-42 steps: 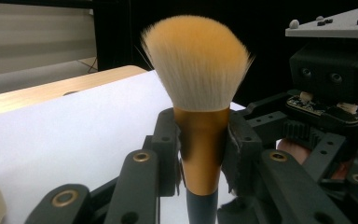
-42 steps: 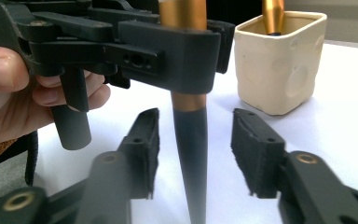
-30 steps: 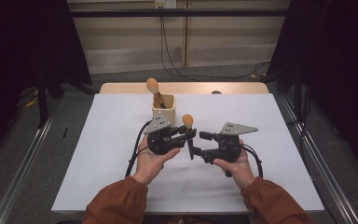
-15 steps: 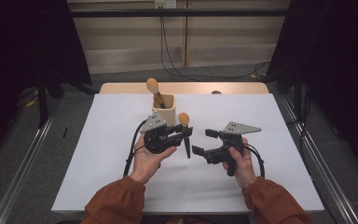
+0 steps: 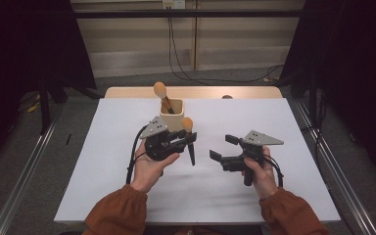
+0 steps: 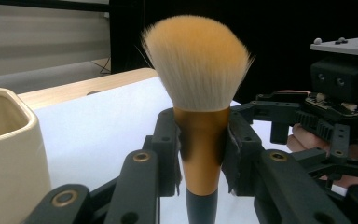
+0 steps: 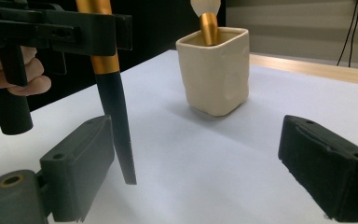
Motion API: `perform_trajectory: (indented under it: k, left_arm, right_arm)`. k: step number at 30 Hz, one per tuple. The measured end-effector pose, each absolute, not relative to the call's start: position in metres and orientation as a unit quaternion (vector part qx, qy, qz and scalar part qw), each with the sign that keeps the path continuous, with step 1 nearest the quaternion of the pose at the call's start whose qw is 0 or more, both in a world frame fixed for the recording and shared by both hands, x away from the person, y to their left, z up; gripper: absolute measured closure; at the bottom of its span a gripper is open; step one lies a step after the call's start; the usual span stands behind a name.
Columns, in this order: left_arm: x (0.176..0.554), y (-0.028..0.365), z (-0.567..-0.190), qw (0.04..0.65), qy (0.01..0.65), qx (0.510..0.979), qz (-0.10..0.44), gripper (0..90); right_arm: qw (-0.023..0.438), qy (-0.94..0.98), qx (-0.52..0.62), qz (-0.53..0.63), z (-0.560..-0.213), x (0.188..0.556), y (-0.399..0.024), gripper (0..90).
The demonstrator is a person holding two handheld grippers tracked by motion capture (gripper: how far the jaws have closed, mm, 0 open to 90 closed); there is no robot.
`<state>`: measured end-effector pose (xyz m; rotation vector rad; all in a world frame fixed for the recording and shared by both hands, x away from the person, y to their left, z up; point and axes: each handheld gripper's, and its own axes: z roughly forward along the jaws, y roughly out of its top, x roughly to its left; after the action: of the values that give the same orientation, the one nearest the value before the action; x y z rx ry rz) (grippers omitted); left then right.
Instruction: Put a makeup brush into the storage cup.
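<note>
Gripper in my left hand (image 5: 183, 138) clamps a makeup brush (image 6: 199, 93) upright by its gold collar, bristles up, ready, I judge, to drop into the cream cup (image 5: 171, 113) just beyond, which already holds another brush (image 5: 162, 93), while my right gripper (image 5: 223, 148) stands wide and empty.

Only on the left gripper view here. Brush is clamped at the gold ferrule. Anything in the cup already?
Observer: Yes, a second brush stands in the cup, bristles up.
Operator: Other hand holding anything?
Observer: No. The right hand-held gripper is open. Its jaws have just been opening, with nothing between the pads.
Operator: And the handle end?
Observer: The clamped brush has a black handle hanging down from the left hand-held gripper, slightly tilted, apart from the cup.
</note>
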<state>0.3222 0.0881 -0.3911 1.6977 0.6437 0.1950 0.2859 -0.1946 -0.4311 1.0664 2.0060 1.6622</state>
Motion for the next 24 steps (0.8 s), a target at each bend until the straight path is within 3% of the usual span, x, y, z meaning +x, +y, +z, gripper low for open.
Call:
perform_trajectory:
  k: [11, 14, 24]
  left_arm:
    - [0.325, 0.103, -0.387, 0.603, 0.286, 0.740, 0.088, 69.5]
    - [0.327, 0.110, -0.383, 0.602, 0.288, 0.739, 0.095, 69.5]
    - [0.334, 0.130, -0.373, 0.597, 0.297, 0.737, 0.113, 69.5]
  right_arm:
    - [0.183, 0.693, 0.378, 0.585, -0.437, 0.276, -0.205, 7.5]
    - [0.200, 0.687, 0.383, 0.585, -0.436, 0.273, -0.210, 1.6]
    - [0.227, 0.681, 0.392, 0.575, -0.438, 0.259, -0.233, 1.1]
